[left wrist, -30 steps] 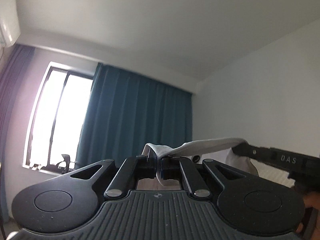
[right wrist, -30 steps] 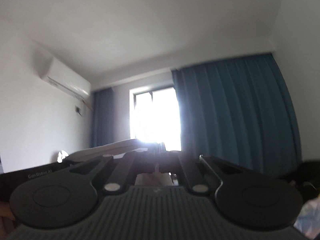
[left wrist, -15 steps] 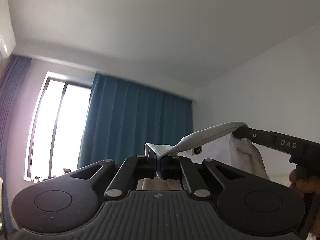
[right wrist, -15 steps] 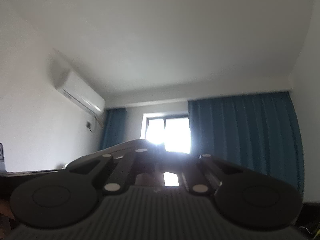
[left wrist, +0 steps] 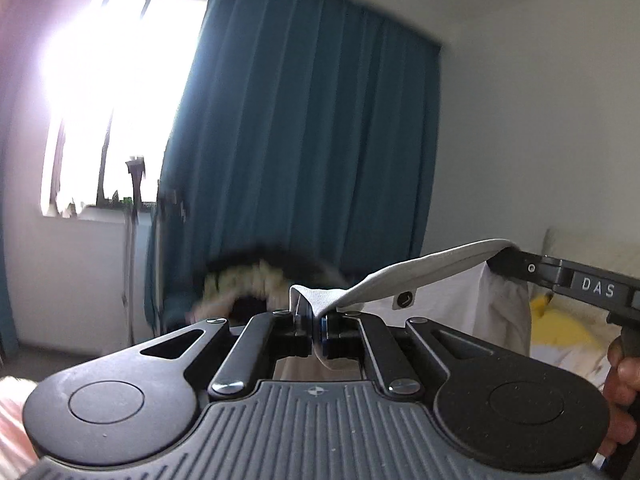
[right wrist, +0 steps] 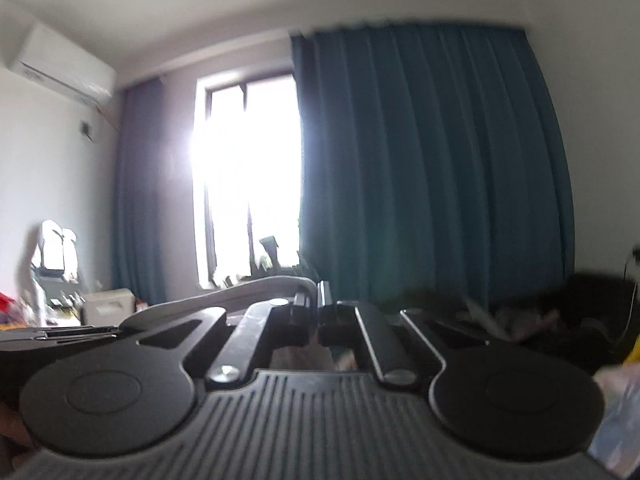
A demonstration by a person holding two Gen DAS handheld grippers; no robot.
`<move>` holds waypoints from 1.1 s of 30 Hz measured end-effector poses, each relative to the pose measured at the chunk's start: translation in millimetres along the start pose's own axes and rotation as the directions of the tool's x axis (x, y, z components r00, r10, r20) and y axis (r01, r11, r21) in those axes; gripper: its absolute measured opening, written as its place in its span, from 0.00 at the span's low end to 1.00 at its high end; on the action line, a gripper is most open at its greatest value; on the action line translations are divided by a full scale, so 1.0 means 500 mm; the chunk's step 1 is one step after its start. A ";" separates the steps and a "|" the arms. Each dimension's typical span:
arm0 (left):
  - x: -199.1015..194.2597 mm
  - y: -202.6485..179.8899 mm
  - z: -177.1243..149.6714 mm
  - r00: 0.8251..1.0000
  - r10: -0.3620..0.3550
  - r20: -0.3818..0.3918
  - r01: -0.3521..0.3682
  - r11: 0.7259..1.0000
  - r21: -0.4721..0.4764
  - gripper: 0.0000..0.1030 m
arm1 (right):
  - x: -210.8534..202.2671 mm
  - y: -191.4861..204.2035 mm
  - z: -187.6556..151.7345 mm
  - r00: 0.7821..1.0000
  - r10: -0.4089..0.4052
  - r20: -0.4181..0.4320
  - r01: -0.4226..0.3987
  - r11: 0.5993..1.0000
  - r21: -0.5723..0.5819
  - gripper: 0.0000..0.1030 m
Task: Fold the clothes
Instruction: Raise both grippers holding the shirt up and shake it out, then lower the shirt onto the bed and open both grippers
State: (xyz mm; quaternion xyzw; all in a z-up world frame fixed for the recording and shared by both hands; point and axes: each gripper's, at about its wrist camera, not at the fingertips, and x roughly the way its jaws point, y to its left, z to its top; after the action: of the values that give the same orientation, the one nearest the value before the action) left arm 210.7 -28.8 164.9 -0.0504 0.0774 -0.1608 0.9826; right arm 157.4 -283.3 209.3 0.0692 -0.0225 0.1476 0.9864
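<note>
I hold a white garment (left wrist: pixel 424 268) in the air, its top edge stretched between both grippers. My left gripper (left wrist: pixel 316 332) is shut on one end of that edge. My right gripper (left wrist: pixel 504 258) shows at the right of the left wrist view, shut on the other end, and the cloth hangs below it. In the right wrist view my right gripper (right wrist: pixel 316 316) is shut, with the garment's grey edge (right wrist: pixel 256 286) running off to the left. The lower part of the garment is hidden.
Blue curtains (left wrist: pixel 304 140) and a bright window (left wrist: pixel 108 92) fill the far wall. A dark chair with clothes (left wrist: pixel 256 280) stands below the curtain. A bed with a yellow item (left wrist: pixel 560 328) lies at the right. An air conditioner (right wrist: pixel 60 68) hangs high on the left.
Both grippers have tilted down from the ceiling toward the room, holding the garment stretched. The chair, window sill and bed have come into view.
</note>
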 end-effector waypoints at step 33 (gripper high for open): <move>0.193 0.200 -0.270 0.911 0.008 -0.413 0.017 0.998 0.057 0.74 | 0.282 -0.214 -0.440 0.820 -0.039 -0.571 0.156 0.975 0.157 0.71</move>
State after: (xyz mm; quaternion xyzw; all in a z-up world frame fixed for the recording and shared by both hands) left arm 309.4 24.3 6.8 0.0140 0.2782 -0.1725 0.9448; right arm 328.9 -312.2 -13.2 0.1206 0.2885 0.1118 0.9432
